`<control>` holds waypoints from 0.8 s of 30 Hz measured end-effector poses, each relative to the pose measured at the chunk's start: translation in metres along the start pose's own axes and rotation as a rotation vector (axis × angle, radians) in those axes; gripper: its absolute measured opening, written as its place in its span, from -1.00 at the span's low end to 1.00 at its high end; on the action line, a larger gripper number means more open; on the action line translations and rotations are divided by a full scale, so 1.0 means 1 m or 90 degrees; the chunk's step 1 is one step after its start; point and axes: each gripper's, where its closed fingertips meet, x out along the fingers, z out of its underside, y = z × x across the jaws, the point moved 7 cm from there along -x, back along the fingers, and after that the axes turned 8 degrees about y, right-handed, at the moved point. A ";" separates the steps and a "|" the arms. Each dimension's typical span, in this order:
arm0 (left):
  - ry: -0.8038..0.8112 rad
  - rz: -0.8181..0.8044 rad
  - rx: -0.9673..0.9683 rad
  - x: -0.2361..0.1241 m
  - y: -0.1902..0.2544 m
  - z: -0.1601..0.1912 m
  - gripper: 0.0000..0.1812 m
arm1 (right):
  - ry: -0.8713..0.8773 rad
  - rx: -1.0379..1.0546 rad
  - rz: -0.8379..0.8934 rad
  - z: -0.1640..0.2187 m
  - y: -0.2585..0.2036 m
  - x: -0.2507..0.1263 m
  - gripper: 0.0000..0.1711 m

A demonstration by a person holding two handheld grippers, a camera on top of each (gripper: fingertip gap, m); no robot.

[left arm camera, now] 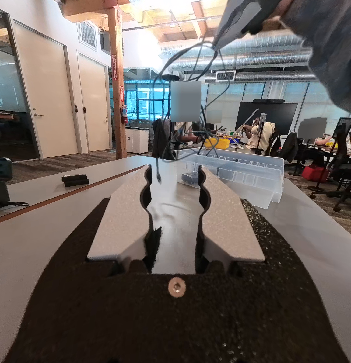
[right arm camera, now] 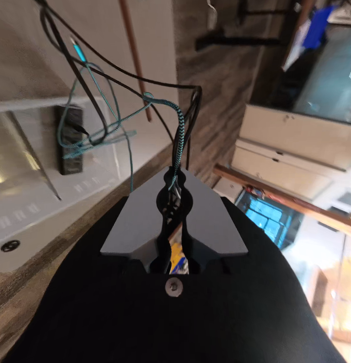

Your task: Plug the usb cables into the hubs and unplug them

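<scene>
Right tool (right arm camera: 175,172) is clenched on a tangled bunch of usb cables (right arm camera: 178,125), lifted high at one o'clock above the clear bin (left arm camera: 249,172). Left tool (left arm camera: 174,176) waits released over the surface (left arm camera: 43,245). Best to lower the bundle and single out one plug (left arm camera: 159,177) before grasping.

Teal-and-black braided cable (right arm camera: 179,125); plain black cables (right arm camera: 119,65); clear plastic bin (left arm camera: 249,170); grey table (left arm camera: 43,225); yellow tub (left arm camera: 219,142)

two tools (left arm camera: 174,174), one clear bin (left arm camera: 249,172), two stacked black hubs (left arm camera: 74,180)
</scene>
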 end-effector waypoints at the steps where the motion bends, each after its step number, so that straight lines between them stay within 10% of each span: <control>1: 0.001 -0.001 -0.002 0.000 0.000 0.000 -0.51 | -0.013 0.008 0.025 0.012 0.009 -0.010 -0.98; 14: 0.014 -0.010 -0.025 -0.003 -0.004 -0.001 -0.52 | -0.033 0.095 0.142 0.104 0.034 -0.063 -0.99; 24: 0.014 -0.008 -0.030 -0.003 -0.004 0.000 -0.53 | 0.014 0.069 0.098 0.095 -0.010 -0.021 -0.98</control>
